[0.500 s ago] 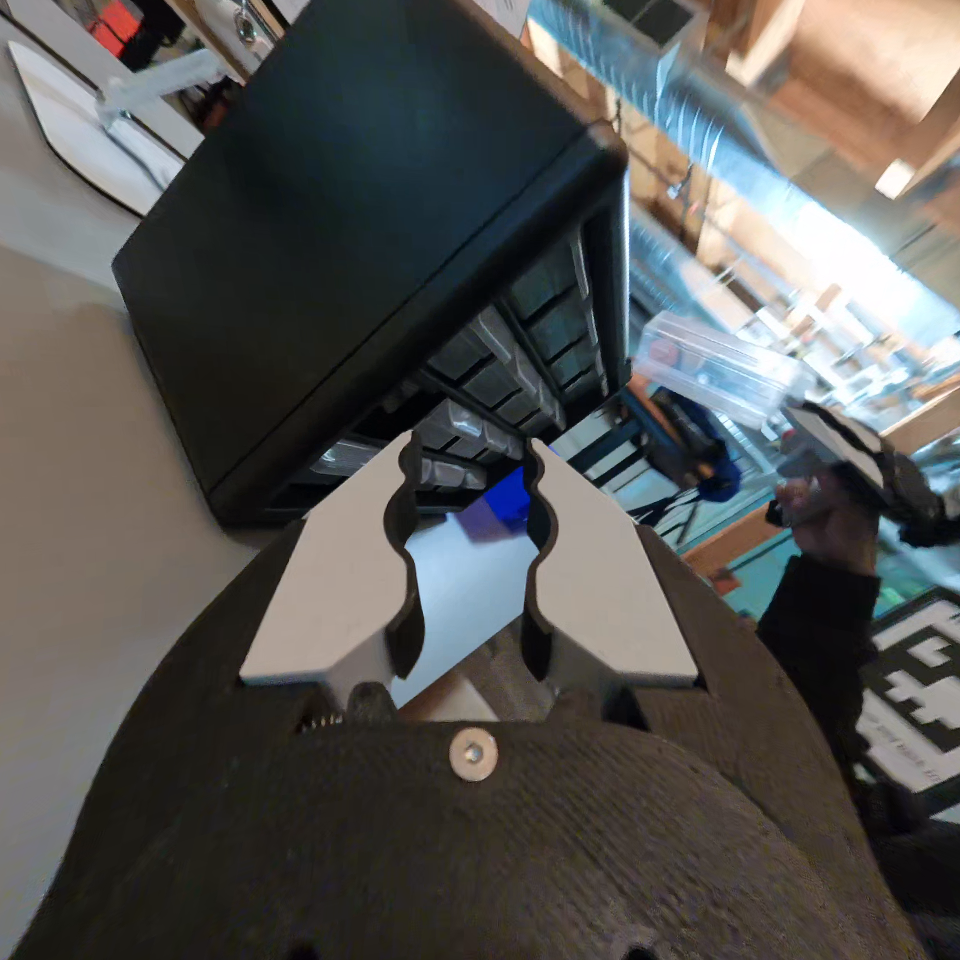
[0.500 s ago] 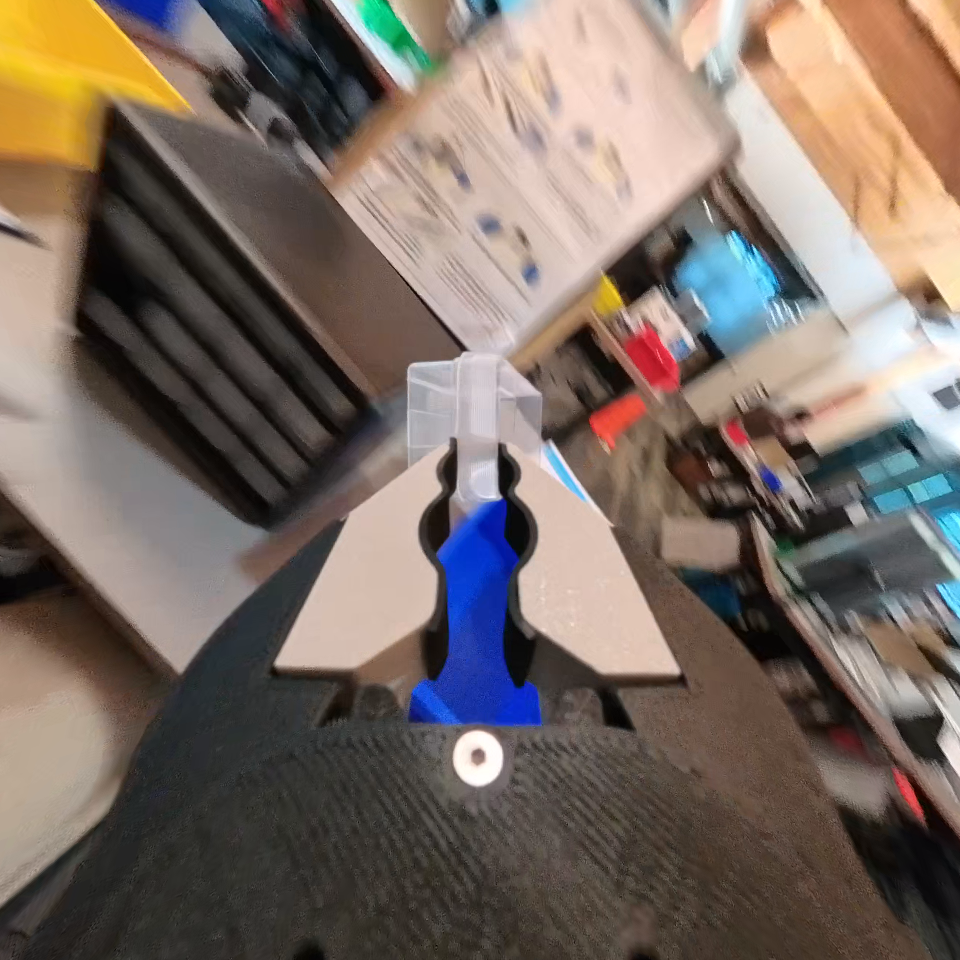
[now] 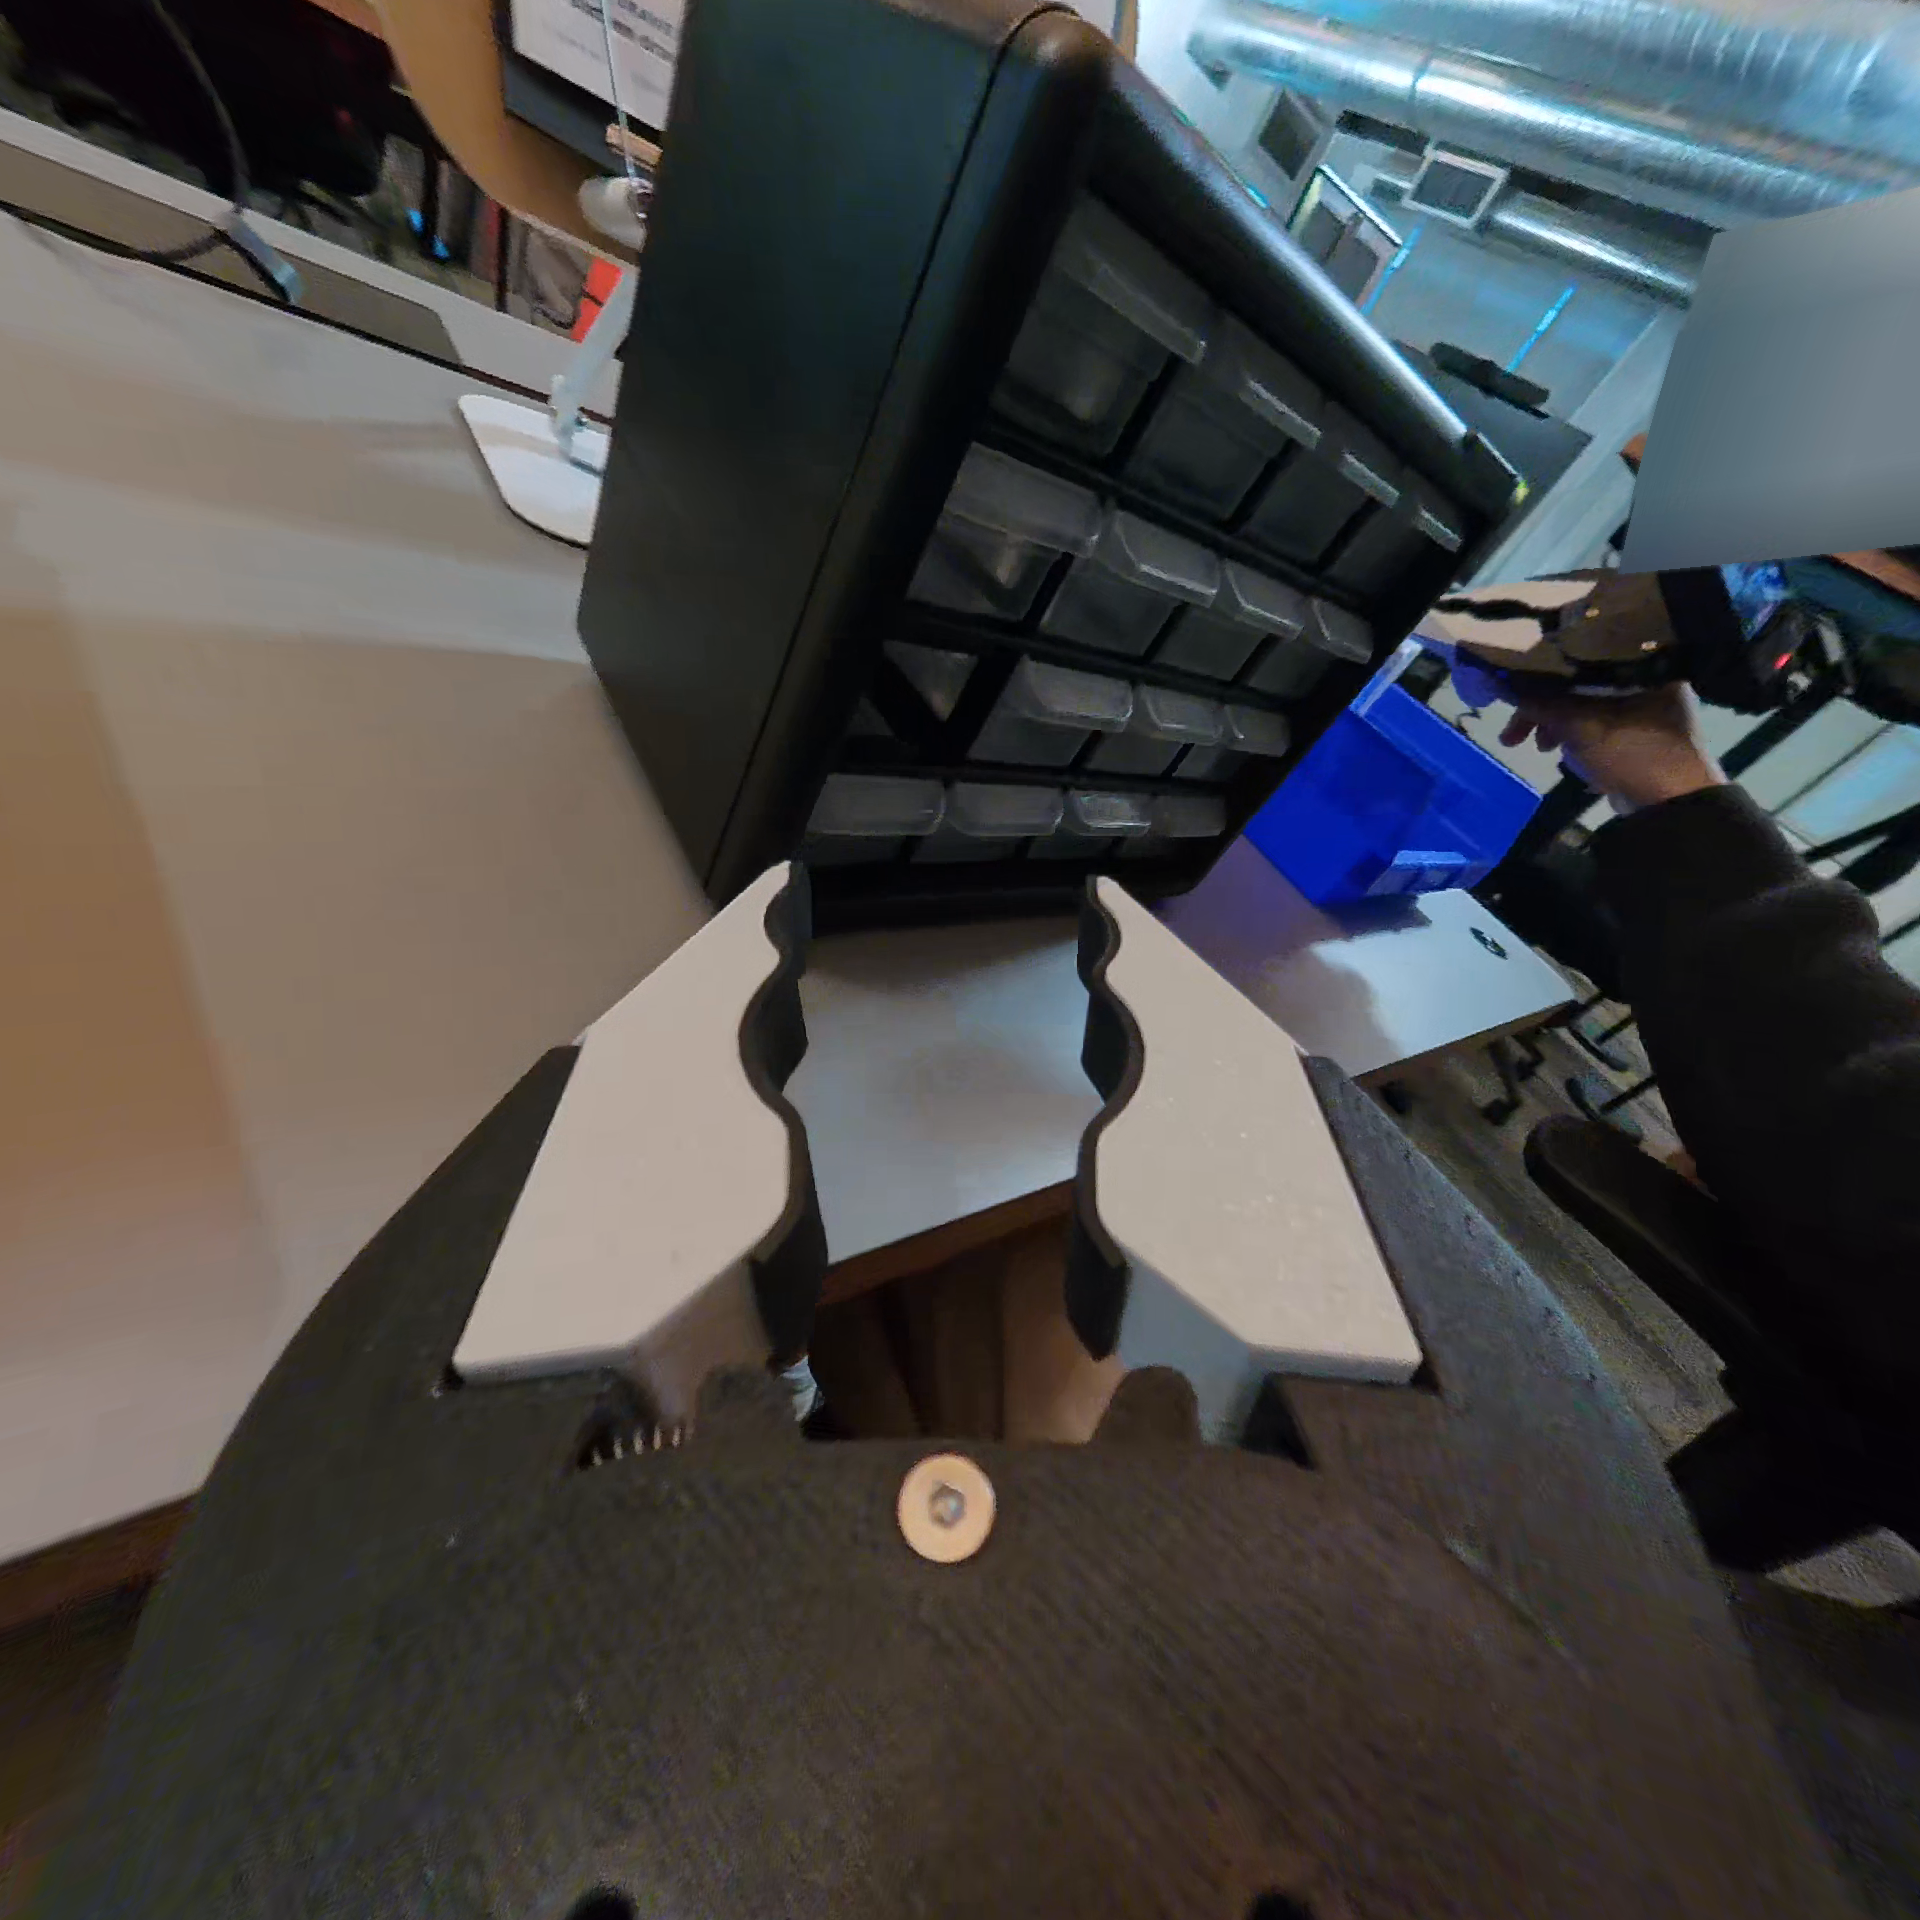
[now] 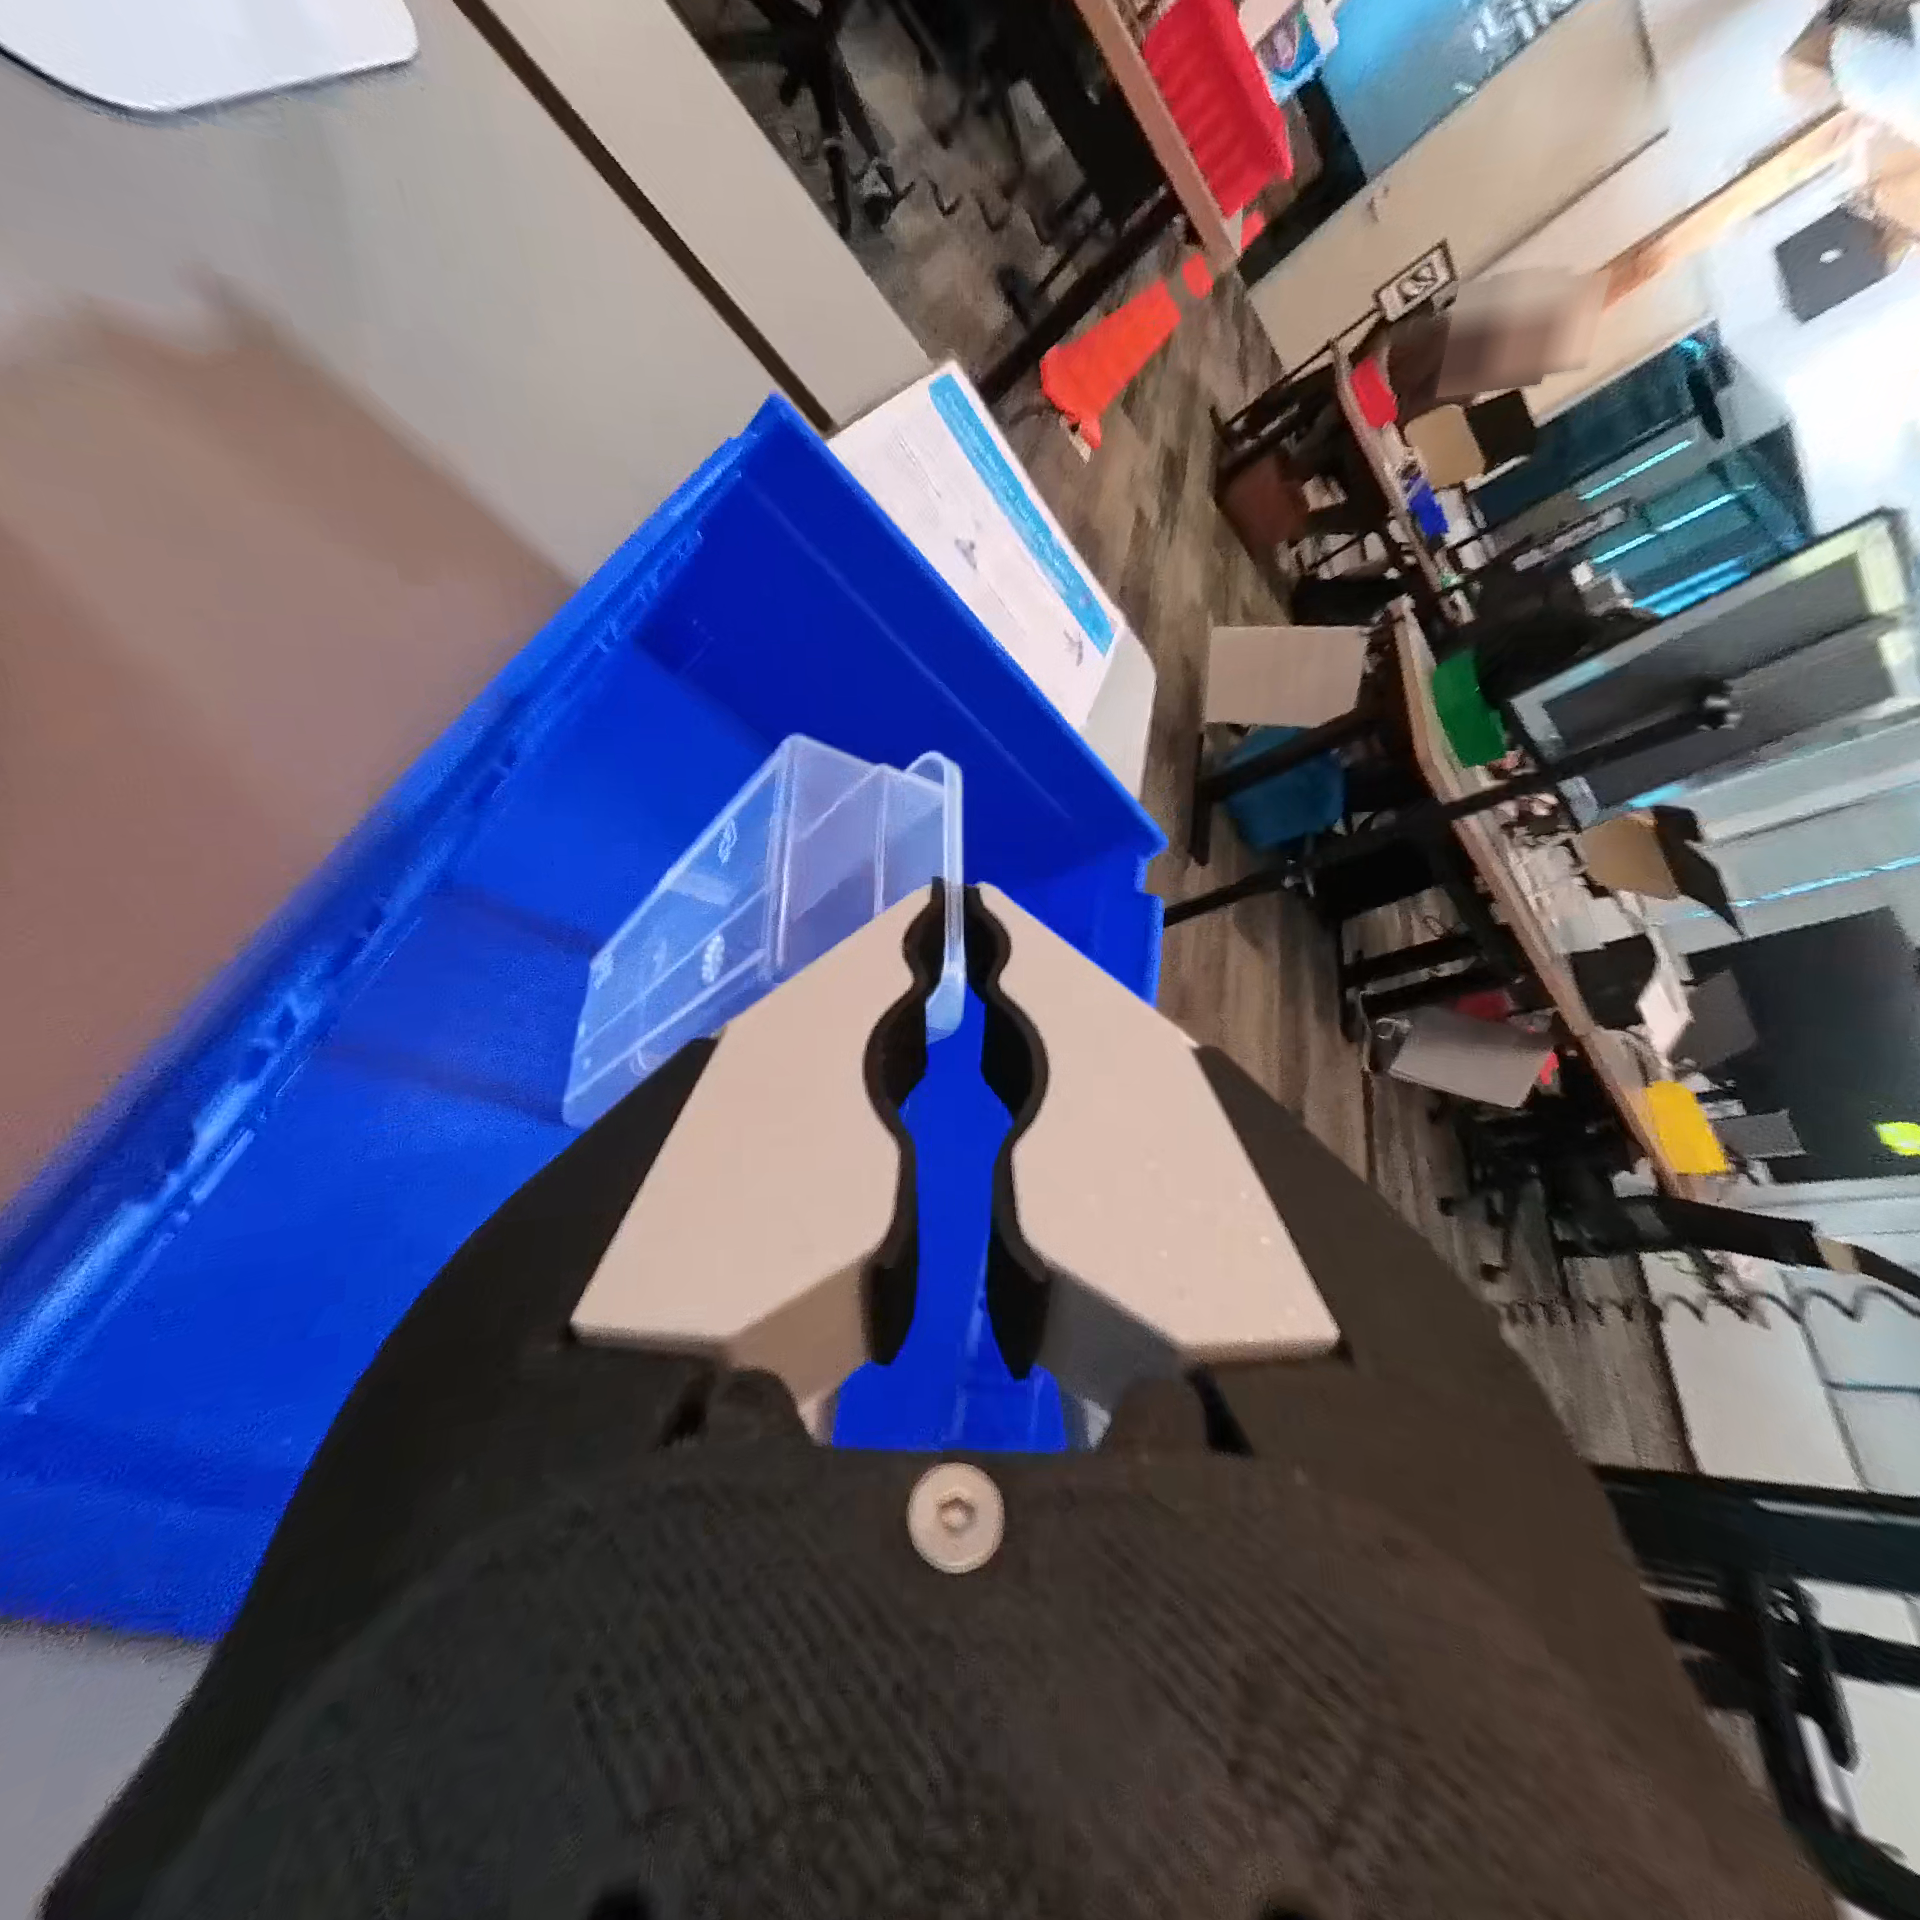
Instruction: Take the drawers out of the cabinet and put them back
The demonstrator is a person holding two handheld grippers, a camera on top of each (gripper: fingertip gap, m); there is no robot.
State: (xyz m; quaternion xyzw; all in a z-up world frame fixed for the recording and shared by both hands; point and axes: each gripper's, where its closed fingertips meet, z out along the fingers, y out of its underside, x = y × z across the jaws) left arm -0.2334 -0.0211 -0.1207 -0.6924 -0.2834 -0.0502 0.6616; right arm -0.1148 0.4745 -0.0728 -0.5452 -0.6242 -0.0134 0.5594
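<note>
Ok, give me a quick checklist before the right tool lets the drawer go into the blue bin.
1. Right tool shut on drawer tab: ok.
2. Drawer above bin opening: ok, it hangs over the blue inside.
3. Bin floor under drawer free: ok where visible.
4. Drawer contents: cannot tell, only faint marks through the clear plastic.
5. Left tool open, holding nothing: ok.
6. Cabinet standing steady on table: cannot tell, the view is tilted.
</note>
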